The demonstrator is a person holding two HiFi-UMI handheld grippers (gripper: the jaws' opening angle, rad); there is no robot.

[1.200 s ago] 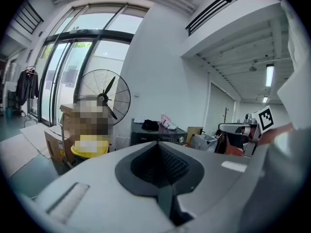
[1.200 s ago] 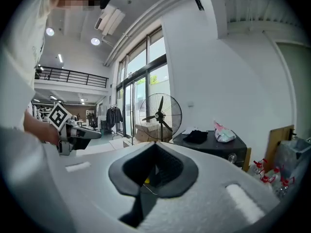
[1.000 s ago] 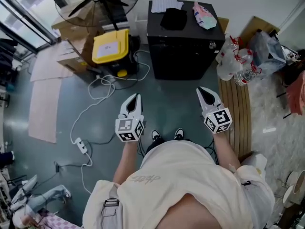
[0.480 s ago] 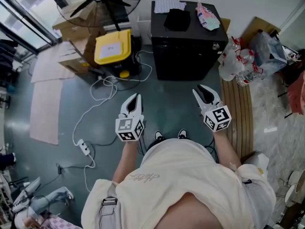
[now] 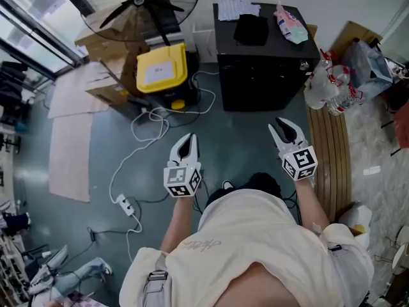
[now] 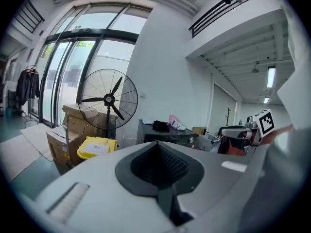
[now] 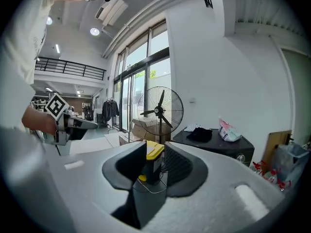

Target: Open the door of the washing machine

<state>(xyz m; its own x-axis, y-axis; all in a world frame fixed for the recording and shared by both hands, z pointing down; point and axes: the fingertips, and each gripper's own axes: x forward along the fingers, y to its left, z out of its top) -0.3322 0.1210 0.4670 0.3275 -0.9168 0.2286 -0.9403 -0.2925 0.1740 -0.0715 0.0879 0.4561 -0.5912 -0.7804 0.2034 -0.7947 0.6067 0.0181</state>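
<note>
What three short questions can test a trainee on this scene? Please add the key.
1. True or false: the right claw touches the washing machine.
2. Which claw stands open? A. left B. right C. both
3. Fill in: the box beside the fan has a ___ lid.
Key: 1 false, they are apart. 2 B: the left claw is shut; the right one's jaws have just been opening, with nothing between them. 3 yellow.

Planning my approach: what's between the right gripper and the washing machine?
Nothing: the head view shows bare floor between the washing machine and the right gripper, whose empty jaws have just been opening.
</note>
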